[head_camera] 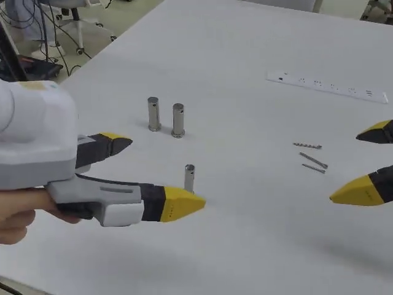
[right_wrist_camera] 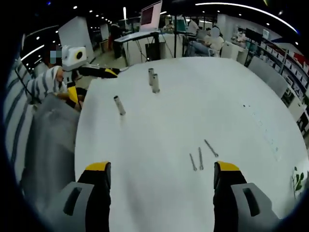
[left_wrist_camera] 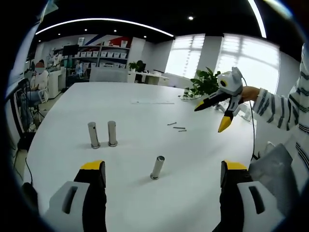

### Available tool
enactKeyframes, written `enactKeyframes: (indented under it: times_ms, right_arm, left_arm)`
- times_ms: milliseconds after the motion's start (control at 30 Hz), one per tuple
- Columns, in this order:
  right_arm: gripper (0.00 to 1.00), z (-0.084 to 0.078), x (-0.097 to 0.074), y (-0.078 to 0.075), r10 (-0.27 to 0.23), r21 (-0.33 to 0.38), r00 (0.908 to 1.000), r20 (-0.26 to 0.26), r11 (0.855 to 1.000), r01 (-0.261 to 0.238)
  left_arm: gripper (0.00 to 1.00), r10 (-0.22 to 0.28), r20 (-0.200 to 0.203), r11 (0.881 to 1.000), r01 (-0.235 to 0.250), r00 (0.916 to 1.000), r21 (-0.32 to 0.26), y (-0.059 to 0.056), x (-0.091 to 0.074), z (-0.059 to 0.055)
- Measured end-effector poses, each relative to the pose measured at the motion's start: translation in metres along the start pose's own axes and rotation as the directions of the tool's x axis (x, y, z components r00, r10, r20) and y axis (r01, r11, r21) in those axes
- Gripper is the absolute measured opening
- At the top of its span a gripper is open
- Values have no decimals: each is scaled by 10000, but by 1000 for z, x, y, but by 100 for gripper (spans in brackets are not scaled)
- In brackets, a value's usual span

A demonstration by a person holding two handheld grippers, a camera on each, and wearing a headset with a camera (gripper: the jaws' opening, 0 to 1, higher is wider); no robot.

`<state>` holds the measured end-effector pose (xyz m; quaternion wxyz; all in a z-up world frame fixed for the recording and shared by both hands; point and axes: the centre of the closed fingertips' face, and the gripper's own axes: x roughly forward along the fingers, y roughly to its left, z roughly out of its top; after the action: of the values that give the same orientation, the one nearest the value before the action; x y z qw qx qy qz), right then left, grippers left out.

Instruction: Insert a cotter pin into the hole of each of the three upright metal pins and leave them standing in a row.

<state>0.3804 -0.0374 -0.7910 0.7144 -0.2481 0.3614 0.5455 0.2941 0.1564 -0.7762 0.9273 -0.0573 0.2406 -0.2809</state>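
Observation:
Three upright metal pins stand on the white table [head_camera: 245, 246]: two side by side, pin [head_camera: 153, 114] and pin [head_camera: 178, 120], and a third pin [head_camera: 189, 178] nearer me. My left gripper [head_camera: 167, 171] is open; the near pin [left_wrist_camera: 157, 167] stands a little ahead, between its jaws. Three thin cotter pins [head_camera: 313, 161] lie loose at the right. My right gripper [head_camera: 345, 167] hovers open just right of them, and the cotter pins [right_wrist_camera: 201, 158] lie ahead between its jaws. Nothing is held.
A white power strip [head_camera: 325, 86] lies at the far right of the table. An office chair [head_camera: 73, 18] and cables stand on the floor beyond the table's left edge. Wide bare table surface lies around the pins.

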Motion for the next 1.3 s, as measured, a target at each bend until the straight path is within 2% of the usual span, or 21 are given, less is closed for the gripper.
enactKeyframes:
  times_ms: [200,267,400,500,567,633,833,933,1133,1300]
  right_arm:
    - [88,-9,21,-1,471,-481,9967,-662,9976,-503]
    - [87,-12,29,-6,603,-594,9946,-850,9961,-655]
    - [78,-15,36,-8,851,-760,9913,-1002,9928,-929]
    - [72,-18,41,-15,781,-844,9904,-1143,9925,-880]
    - [67,-20,45,-21,743,-917,9916,-1059,9922,-841]
    - [62,-24,48,-25,788,-561,9907,-1109,9948,-854]
    - [61,-36,54,-31,983,-310,9848,-1431,9941,-1037]
    - [60,-44,57,-30,1212,-220,9777,-1716,9917,-1268]
    - [55,-43,57,-32,1108,-172,9755,-1900,9931,-1162]
    - [52,-44,58,-33,884,-579,9682,-2340,9928,-1046]
  left_arm:
    - [100,144,-50,9999,-144,9999,-21,-2,-3,-2]
    - [100,214,-19,9998,-214,9998,-45,-3,-4,-1]
    - [100,427,44,9990,-426,9991,-150,-3,-5,-1]
    - [100,483,67,9987,-482,9988,-155,-5,-5,0]
    - [100,502,59,9987,-501,9987,-135,-7,-4,0]
    - [100,529,88,9985,-528,9986,-136,-7,-4,0]
    - [100,655,95,9975,-653,9978,-271,-8,-4,-4]
    - [100,685,45,9972,-683,9976,-299,-7,-5,-4]
    - [98,761,-52,9964,-762,9971,-378,-4,-6,-8]
    - [97,777,-76,9960,-780,9969,-434,-4,-6,-9]
